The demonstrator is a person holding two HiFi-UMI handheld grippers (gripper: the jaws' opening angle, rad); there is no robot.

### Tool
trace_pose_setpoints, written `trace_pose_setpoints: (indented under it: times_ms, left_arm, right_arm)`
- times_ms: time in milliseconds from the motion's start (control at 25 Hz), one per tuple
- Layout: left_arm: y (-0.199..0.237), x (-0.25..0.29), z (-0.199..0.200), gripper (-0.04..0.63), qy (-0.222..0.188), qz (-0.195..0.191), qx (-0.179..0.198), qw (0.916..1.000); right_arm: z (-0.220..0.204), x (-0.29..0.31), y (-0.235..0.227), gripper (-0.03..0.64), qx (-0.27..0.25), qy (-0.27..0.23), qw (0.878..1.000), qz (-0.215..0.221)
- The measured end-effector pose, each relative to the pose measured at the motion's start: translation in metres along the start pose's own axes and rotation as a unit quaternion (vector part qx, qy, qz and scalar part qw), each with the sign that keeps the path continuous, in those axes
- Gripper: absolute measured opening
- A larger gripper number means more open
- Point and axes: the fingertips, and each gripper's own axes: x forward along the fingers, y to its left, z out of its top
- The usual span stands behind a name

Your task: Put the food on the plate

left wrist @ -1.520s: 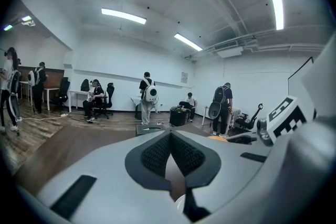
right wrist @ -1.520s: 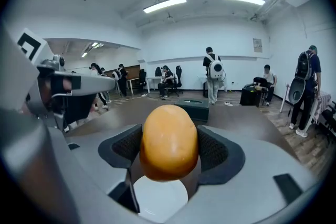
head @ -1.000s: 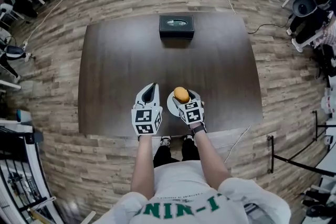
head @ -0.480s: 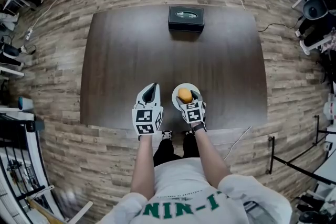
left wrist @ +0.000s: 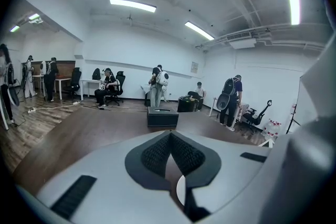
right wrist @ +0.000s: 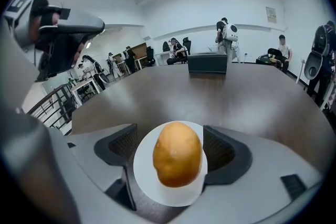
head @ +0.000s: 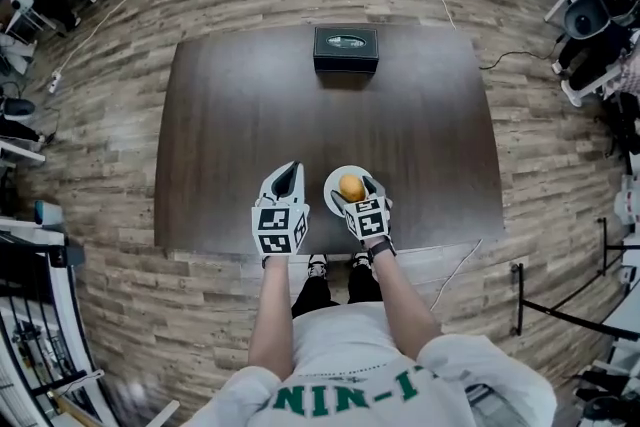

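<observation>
We see potato [right wrist: 177, 161] sitting on white plate [right wrist: 145, 180]. Right gripper [head: 352, 184] over plate, jaws spread wide either side of potato, not gripping. Left gripper [head: 287, 171] just left of plate, jaws pressed together, empty. Black box [head: 346, 48] well beyond plate.

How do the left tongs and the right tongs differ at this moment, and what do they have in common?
The left tongs are shut with nothing between the jaws; the right tongs are open. The right tongs straddle the potato lying on the white plate; the left tongs are beside the plate, over bare table. Both point away from the person, near the table's near edge.
</observation>
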Motion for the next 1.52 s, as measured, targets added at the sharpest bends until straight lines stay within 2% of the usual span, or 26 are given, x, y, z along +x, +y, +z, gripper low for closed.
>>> trace_pose_setpoints:
  times_ms: [160, 400, 760, 960, 1200, 1520]
  left_arm:
    - [-0.003, 0.003, 0.011, 0.011, -0.007, -0.005, 0.001, 1.0000]
    - [-0.017, 0.007, 0.032, 0.011, -0.024, -0.014, 0.012, 0.9995]
    - [-0.040, 0.011, 0.080, 0.011, -0.063, -0.032, 0.035, 0.9969]
    - [-0.061, 0.010, 0.105, 0.011, -0.089, -0.047, 0.047, 0.9938]
    - [-0.079, 0.007, 0.140, 0.011, -0.121, -0.049, 0.080, 0.9882]
    - [-0.080, -0.003, 0.167, 0.011, -0.152, -0.047, 0.079, 0.9840]
  right_arm:
    - [0.031, -0.019, -0.010, 0.397, 0.000, -0.035, 0.999, -0.011]
    - [0.082, -0.066, -0.049, 0.356, 0.011, -0.101, 0.994, -0.045]
    - [0.157, -0.150, -0.084, 0.227, 0.006, -0.204, 0.975, -0.087]
    - [0.192, -0.195, -0.090, 0.168, -0.012, -0.253, 0.962, -0.101]
    - [0.227, -0.233, -0.091, 0.123, -0.026, -0.299, 0.948, -0.108]
    - [0.251, -0.257, -0.083, 0.064, -0.025, -0.338, 0.935, -0.101]
